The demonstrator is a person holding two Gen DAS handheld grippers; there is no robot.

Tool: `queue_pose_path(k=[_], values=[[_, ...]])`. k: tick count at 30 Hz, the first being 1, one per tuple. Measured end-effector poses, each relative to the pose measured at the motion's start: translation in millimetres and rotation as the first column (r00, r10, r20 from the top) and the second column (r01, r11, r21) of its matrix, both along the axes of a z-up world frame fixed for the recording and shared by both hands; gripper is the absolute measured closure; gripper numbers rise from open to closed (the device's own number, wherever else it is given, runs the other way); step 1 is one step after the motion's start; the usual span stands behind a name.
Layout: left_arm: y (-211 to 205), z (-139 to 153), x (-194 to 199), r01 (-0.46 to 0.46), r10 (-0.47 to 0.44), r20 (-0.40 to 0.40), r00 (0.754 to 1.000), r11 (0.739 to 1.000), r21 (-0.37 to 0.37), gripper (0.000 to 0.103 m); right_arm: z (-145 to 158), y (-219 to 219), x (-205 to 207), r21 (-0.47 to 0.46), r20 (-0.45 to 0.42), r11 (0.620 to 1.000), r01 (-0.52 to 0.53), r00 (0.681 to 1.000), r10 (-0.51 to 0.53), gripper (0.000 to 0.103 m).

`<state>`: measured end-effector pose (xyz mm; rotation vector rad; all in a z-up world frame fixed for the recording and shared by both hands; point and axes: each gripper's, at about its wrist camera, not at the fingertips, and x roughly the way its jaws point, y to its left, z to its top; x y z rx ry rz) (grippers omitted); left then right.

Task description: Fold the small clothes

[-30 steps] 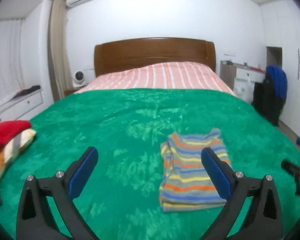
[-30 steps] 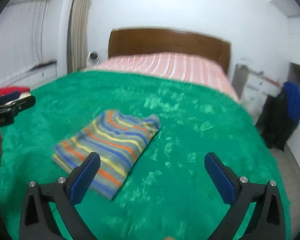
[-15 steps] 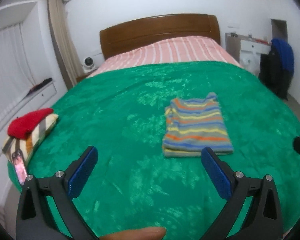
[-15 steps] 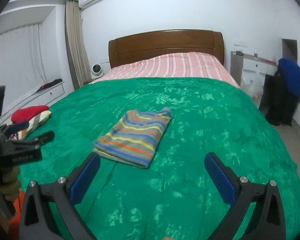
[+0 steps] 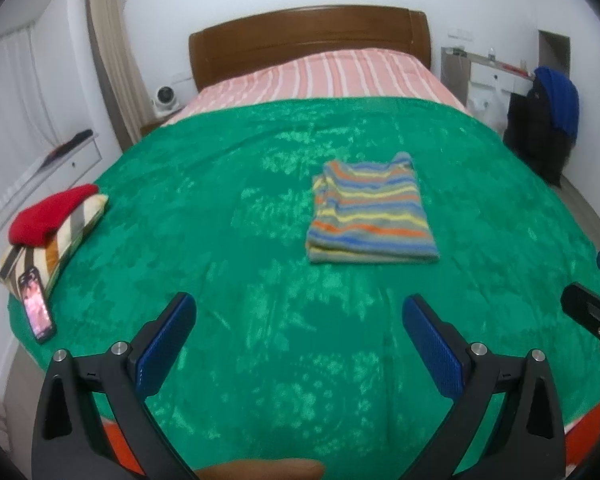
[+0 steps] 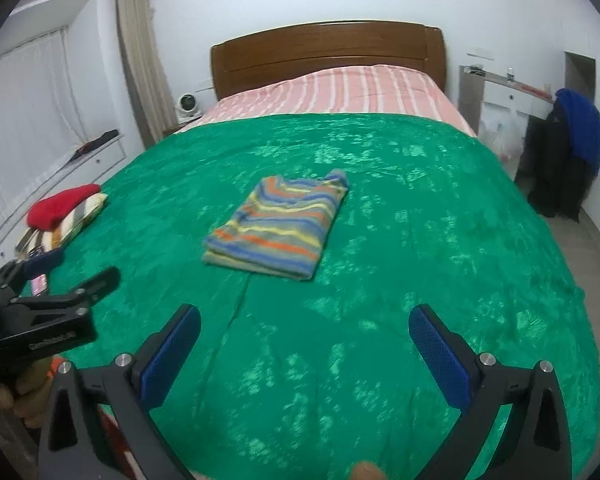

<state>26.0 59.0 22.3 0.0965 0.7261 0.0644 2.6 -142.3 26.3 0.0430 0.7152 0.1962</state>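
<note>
Striped garment (image 5: 370, 216): folded into 1 flat rectangle on green blanket (image 5: 260, 208), well ahead of both tools, untouched. Left gripper (image 5: 298, 344) and right gripper (image 6: 305, 354): spread wide, empty. Risk: loose top layer slipping open if snagged or nudged.

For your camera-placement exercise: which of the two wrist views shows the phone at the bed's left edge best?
The left wrist view. There the phone shows whole, its lit screen facing the camera, propped against the striped pillow on the green blanket. In the right wrist view only a sliver of the phone shows, behind the left gripper.
</note>
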Motion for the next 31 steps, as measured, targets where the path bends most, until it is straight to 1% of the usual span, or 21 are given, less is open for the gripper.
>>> queue_pose_path(k=[6,10,16,20,26,31], values=[[6.3,-2.2,-6.2,-0.006,0.006,-0.013,1.000,1.000,-0.009,0.000,-7.3,15.7,-12.1,-0.068,-0.012,0.997,-0.023,1.000,0.022,0.000],[9.4,-5.2,-5.6,-0.013,0.013,-0.019,1.000,1.000,-0.009,0.000,-14.0,20.5,-11.7,-0.077,-0.032,0.997,-0.026,0.999,0.024,0.000],[12.5,-3.2,-7.1,-0.005,0.004,-0.022,1.000,0.999,-0.040,0.000,-13.0,28.3,-11.0,-0.117,-0.056,0.993,-0.035,0.998,0.028,0.000],[11.6,-2.6,-8.1,0.005,-0.006,-0.021,1.000,0.999,-0.044,0.000,-11.0,28.1,-12.1,-0.127,-0.049,0.992,-0.025,0.999,0.019,0.000],[13.0,-1.4,-10.4,-0.031,0.031,0.004,1.000,0.998,-0.046,0.000,-15.4,22.7,-10.4,-0.126,-0.061,0.992,-0.009,0.998,0.001,0.000],[7.3,1.3,-13.4,-0.012,0.013,0.020,1.000,1.000,-0.028,0.000,-15.4,20.4,-10.2,-0.116,-0.060,0.993,-0.006,0.998,-0.001,0.000]])
